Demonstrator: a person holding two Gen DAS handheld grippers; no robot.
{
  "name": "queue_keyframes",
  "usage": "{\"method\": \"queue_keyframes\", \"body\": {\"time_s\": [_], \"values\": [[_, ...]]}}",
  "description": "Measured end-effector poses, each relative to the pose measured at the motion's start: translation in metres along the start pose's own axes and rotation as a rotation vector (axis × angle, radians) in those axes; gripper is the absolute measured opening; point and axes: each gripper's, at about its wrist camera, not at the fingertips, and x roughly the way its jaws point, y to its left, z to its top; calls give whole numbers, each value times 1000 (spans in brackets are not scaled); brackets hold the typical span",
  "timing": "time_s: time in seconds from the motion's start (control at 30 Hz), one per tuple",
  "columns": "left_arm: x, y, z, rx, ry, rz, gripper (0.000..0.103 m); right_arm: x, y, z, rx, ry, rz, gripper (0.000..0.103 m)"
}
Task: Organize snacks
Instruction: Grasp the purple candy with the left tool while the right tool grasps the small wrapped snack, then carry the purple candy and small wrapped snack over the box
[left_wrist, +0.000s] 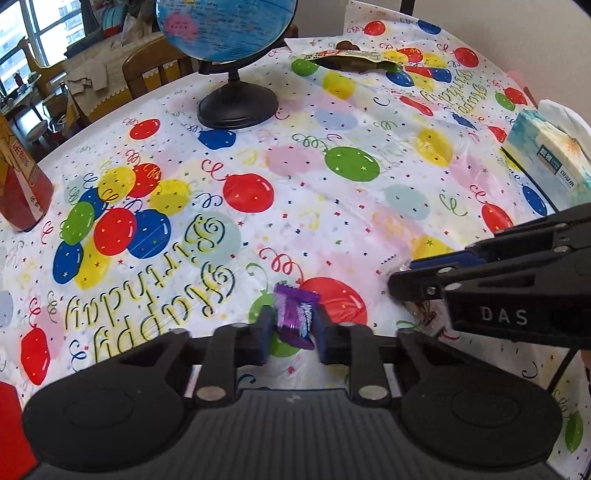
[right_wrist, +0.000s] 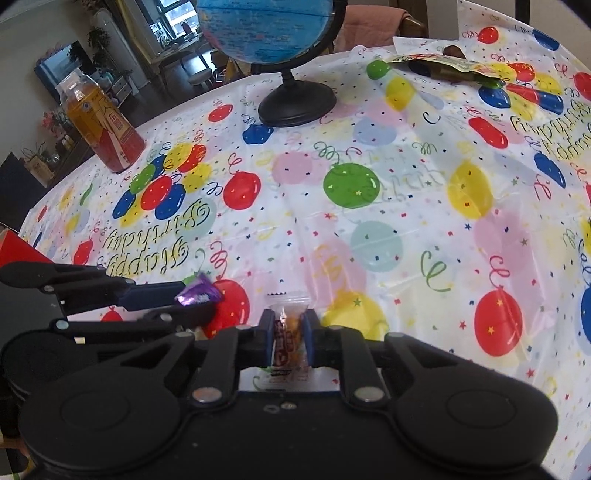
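over "happy birthday" tablecloth (left_wrist: 332, 221), left gripper (left_wrist: 293, 332) jaws pinch purple candy (left_wrist: 295, 314), right gripper (right_wrist: 289, 339) jaws pinch clear snack packet (right_wrist: 288, 332).

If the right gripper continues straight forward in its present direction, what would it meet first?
Probably only the tablecloth. The right gripper, shut on a clear snack packet, has no object directly ahead; the globe stands far beyond, slightly left.
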Motion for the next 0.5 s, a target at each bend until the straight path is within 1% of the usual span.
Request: {"method": "queue_keyframes", "body": {"time_s": [0.23, 0.5], "values": [[-14, 6, -3, -63, -1, 5, 20, -17, 2, -8, 38, -27, 3, 12], [-61, 12, -18, -131, -24, 5, 20, -54, 17, -16, 51, -65, 40, 12]]}}
